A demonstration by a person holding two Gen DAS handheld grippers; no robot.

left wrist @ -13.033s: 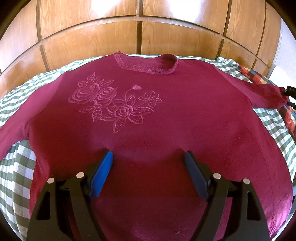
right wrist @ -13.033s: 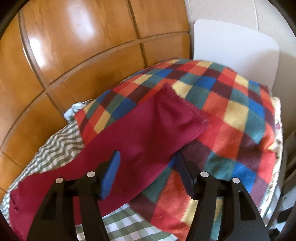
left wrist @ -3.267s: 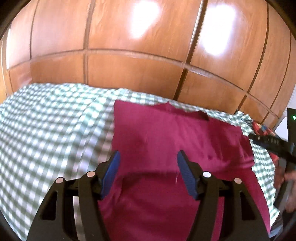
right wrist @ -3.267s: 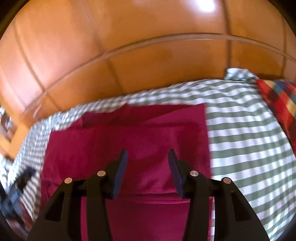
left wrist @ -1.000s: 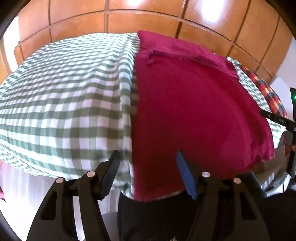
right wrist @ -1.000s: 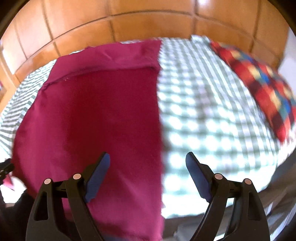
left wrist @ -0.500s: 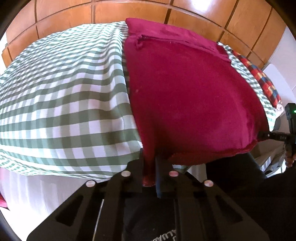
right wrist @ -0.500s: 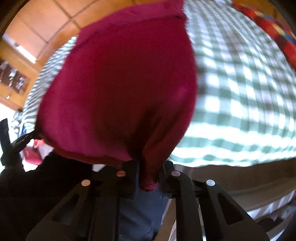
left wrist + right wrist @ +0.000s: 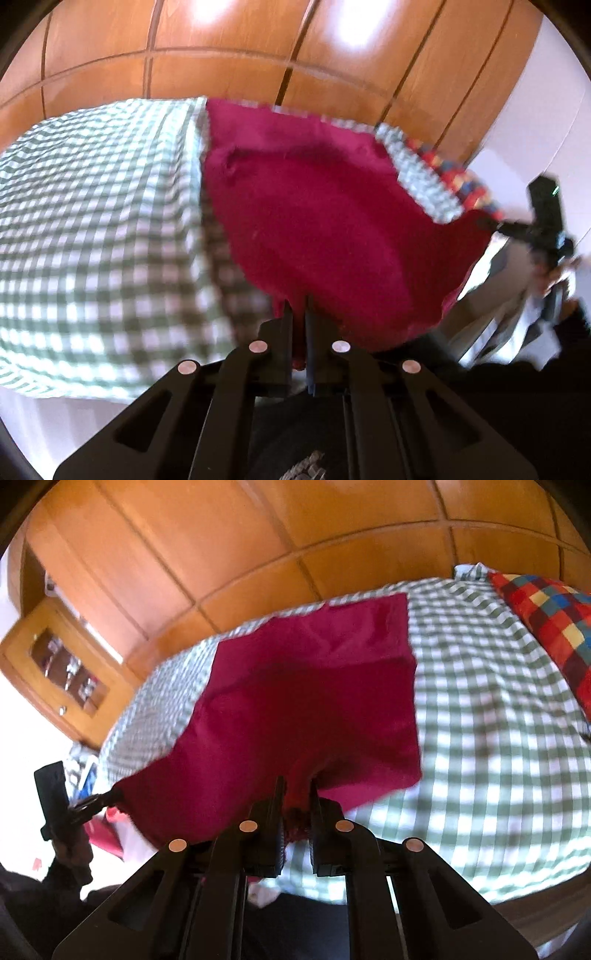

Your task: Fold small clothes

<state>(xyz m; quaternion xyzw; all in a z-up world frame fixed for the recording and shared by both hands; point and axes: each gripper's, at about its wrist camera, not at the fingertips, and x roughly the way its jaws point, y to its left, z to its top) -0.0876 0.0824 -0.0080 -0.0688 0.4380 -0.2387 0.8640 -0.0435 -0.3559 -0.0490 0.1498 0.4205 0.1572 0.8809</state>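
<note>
A dark red sweater (image 9: 325,221) with its sleeves folded in lies on a bed with a green-checked sheet (image 9: 92,229). My left gripper (image 9: 299,306) is shut on the near left corner of its hem and holds it off the bed. In the right wrist view the same sweater (image 9: 314,716) rises toward me, and my right gripper (image 9: 297,786) is shut on the near right hem corner, with cloth bunched between the pads. Each view shows the other gripper at the sweater's far corner: the right gripper (image 9: 491,225) and the left gripper (image 9: 110,797). The lifted hem sags between the two.
Wooden panelling (image 9: 258,55) stands behind the bed. A multicoloured checked blanket (image 9: 546,627) lies at the bed's right end. A wooden cabinet with glass (image 9: 62,675) stands to the left. The person's dark clothing (image 9: 480,406) fills the near edge.
Both grippers closed on the sweater's near hem corners and rose, lifting the hem off the sheet. Both views have tilted up toward the panelling.
</note>
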